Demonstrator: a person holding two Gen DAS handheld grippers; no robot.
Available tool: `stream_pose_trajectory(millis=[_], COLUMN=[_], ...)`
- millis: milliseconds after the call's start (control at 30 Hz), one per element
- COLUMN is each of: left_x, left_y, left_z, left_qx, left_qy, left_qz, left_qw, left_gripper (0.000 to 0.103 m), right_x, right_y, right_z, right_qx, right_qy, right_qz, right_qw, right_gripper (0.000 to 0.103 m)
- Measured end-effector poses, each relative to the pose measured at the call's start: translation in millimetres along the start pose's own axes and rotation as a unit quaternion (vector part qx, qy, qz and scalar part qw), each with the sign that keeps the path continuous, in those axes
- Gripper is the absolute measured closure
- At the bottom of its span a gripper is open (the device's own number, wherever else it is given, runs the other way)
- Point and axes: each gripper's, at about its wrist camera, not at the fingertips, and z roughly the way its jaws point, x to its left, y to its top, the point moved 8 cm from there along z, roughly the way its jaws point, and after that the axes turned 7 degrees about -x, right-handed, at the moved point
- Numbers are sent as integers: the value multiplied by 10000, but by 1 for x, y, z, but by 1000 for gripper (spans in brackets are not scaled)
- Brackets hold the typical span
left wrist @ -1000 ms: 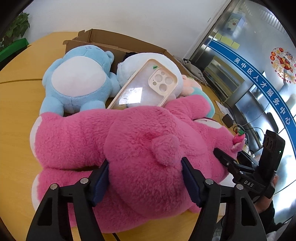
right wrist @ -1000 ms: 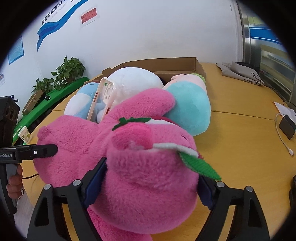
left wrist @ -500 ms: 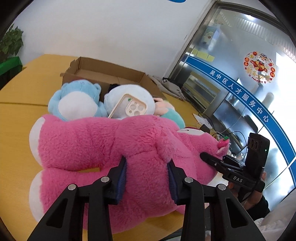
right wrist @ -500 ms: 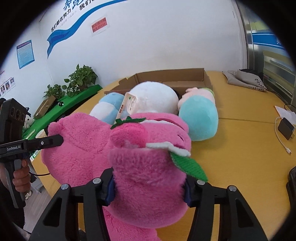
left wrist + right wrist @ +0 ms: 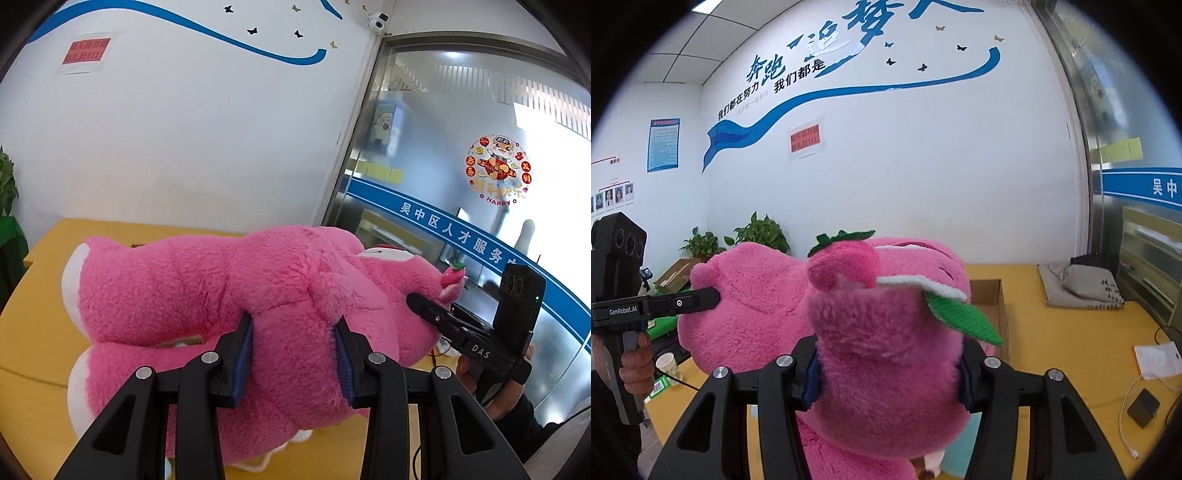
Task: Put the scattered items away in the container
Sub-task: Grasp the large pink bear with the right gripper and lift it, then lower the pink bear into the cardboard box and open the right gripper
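On the white wall [image 5: 923, 155], large blue brush characters read "奔跑" [image 5: 765, 68] and, higher to the right, "追梦人", partly cut off by the picture edge. Below them, smaller dark characters read "我们都在努力" [image 5: 738, 105] and "我们都是" [image 5: 799, 75]. A red notice [image 5: 805, 139] hangs on this wall; its characters are too blurred to read. The blue band [image 5: 461, 236] on the glass partition carries white characters "吴中区人才服务", and the round sticker [image 5: 498, 168] above it shows the word "HAPPY". The left claw [image 5: 679, 303] is marked "GenRobot.AI" on its side. The right claw [image 5: 480, 350] bears the letters "DAS".
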Motion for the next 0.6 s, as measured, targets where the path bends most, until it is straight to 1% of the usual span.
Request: stream_pose_trajectory(millis=[67, 200, 300, 367, 433, 500, 533, 600], left_x=[12, 46, 75, 99, 123, 149, 160, 187], left_y=[26, 74, 100, 111, 112, 101, 93, 62], left_z=[25, 79, 127, 168, 209, 248, 265, 305], left_qx=[-62, -137, -65, 85, 310, 594, 740, 1163], left_qy=[4, -25, -10, 27, 71, 83, 98, 222], left_qz=[115, 191, 162, 83, 16, -180, -286, -544], left_qw=[9999, 9997, 9998, 9999, 9995, 9980, 9968, 9915], left_gripper=[62, 62, 62, 62, 62, 62, 62, 62], right_x=[-11, -34, -57, -74, -92, -111, -121, -142], right_y=[20, 56, 74, 78, 74, 62, 52, 22], right_z=[25, 83, 137, 174, 210, 246, 263, 301], right_qx=[-124, -321, -379, -359, -284, -125, 5, 341], right_qy=[-29, -93, -176, -256, -329, -381, -420, -533], right_qz=[10, -65, -45, -4, 63, 176, 232, 335], right_qw=[9999, 9994, 9991, 9990, 9990, 9990, 9989, 9974], right_gripper=[48, 48, 48, 48, 48, 48, 48, 48])
